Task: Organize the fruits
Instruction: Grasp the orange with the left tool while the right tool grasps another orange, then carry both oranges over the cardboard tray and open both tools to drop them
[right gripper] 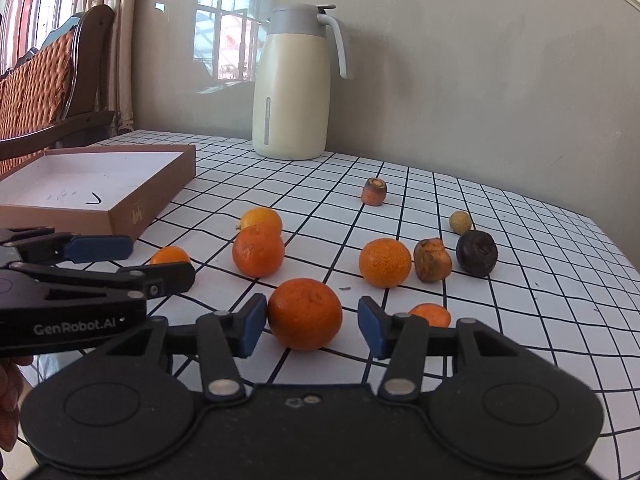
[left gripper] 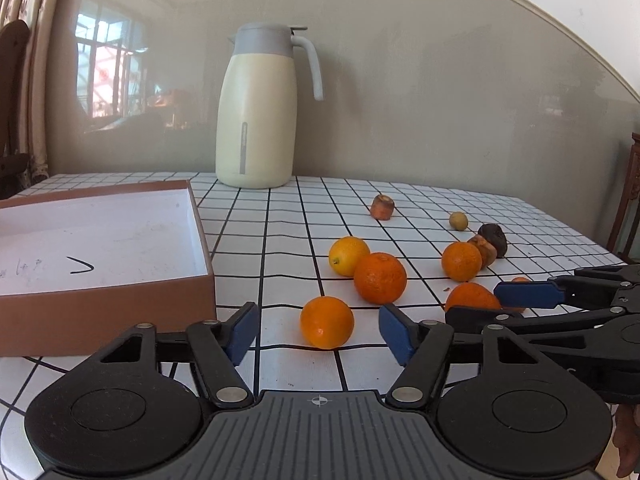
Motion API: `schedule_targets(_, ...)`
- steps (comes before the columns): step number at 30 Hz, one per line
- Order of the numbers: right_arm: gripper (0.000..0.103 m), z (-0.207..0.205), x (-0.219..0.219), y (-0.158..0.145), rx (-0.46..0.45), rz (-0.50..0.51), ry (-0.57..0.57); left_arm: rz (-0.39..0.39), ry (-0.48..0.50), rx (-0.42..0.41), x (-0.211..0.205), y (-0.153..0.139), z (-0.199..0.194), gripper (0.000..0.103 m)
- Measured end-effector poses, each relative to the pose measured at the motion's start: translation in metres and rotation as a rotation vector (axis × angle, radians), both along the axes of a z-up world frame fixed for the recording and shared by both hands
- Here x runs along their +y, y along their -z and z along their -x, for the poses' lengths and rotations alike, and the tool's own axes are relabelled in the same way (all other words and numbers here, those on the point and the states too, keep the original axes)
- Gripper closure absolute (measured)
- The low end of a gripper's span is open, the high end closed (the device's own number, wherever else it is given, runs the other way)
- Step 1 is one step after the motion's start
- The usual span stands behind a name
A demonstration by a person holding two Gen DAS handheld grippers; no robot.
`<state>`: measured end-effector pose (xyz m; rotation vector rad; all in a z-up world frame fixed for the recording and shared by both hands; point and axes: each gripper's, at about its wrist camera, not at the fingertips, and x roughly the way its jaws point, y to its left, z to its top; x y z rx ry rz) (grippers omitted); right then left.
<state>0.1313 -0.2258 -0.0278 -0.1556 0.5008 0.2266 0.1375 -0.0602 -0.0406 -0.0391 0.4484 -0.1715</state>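
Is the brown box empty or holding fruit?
Empty: the box shows only its bare white floor with pen marks.

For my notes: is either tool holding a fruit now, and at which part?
Nothing is held yet. An orange sits between the left tool's open pads, and another orange between the right tool's; gaps show.

Scattered oranges (right gripper: 258,254) crowd the cloth; the strip beside the box (left gripper: 108,264) is clear.

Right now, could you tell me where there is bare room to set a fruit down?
The box is bare inside. Free cloth lies between the box and the jug, and beyond the carrot stub. It is crowded around the oranges, where each hand-held gripper works.
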Motion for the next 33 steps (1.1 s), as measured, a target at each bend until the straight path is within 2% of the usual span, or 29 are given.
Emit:
schedule_targets(3,0.061,-0.001,0.000,0.001,0.007,-0.011,-0.001,0.011,0.007,0.026,-0.003,0.004,-0.007,0.047)
schedule_targets(7,0.063,-0.006,-0.001,0.002,0.023,-0.026,0.008,0.006,0.006,0.035,-0.008,0.007,-0.011,0.050)
schedule_targets(8,0.066,-0.007,-0.001,0.003,0.031,-0.029,0.004,0.001,0.007,0.034,-0.009,0.007,-0.012,0.051)
schedule_targets(10,0.071,-0.006,0.002,0.003,0.025,-0.011,0.001,-0.006,0.013,0.031,-0.011,0.008,-0.013,0.057)
schedule_targets(12,0.071,-0.005,0.003,0.002,0.022,-0.009,-0.001,-0.014,0.015,0.028,-0.013,0.008,-0.013,0.072)
schedule_targets(23,0.071,0.004,0.003,-0.007,-0.014,-0.009,0.008,-0.010,0.042,-0.001,-0.013,0.002,-0.002,0.072)
schedule_targets(33,0.071,0.019,0.012,-0.031,-0.073,-0.020,-0.005,-0.020,0.020,-0.063,0.002,-0.023,0.020,0.072)
